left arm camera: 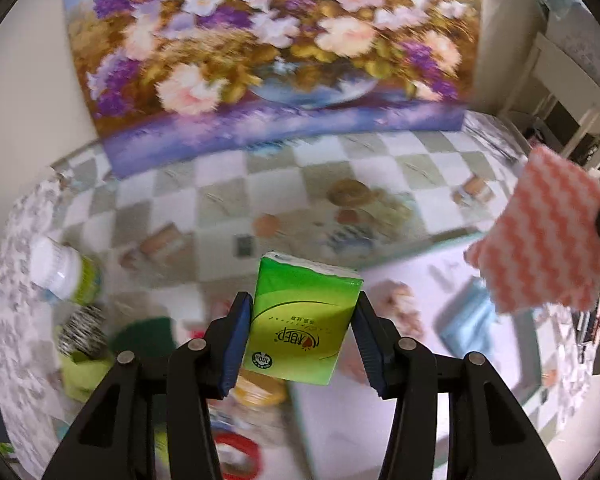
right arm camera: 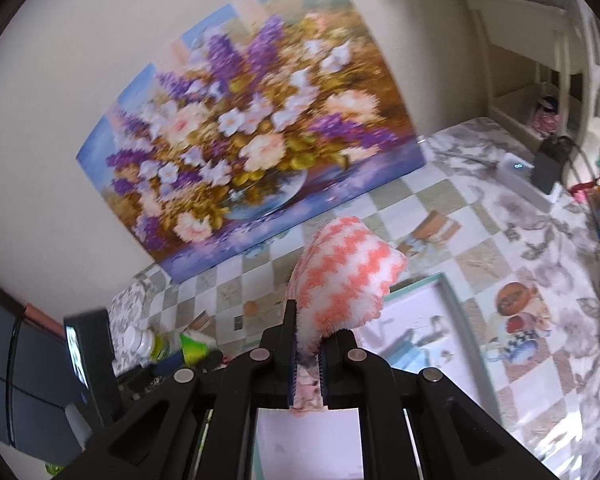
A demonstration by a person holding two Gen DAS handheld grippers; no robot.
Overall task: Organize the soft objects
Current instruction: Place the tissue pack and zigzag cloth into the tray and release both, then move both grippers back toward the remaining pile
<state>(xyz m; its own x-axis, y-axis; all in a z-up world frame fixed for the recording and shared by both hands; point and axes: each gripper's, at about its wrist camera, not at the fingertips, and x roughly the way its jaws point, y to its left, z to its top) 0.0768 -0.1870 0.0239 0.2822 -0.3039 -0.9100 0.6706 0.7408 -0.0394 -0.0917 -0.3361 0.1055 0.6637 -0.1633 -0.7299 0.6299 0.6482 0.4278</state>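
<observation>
Green tissue pack point(left arm camera: 304, 320) clamped in left tongs point(left arm camera: 302, 336).

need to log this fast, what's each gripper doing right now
left gripper: shut on the green tissue pack
right gripper: shut on the pink and white cloth

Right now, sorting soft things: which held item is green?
The green tissue pack, in the left gripper; the right gripper pinches a pink-and-white cloth.
</observation>
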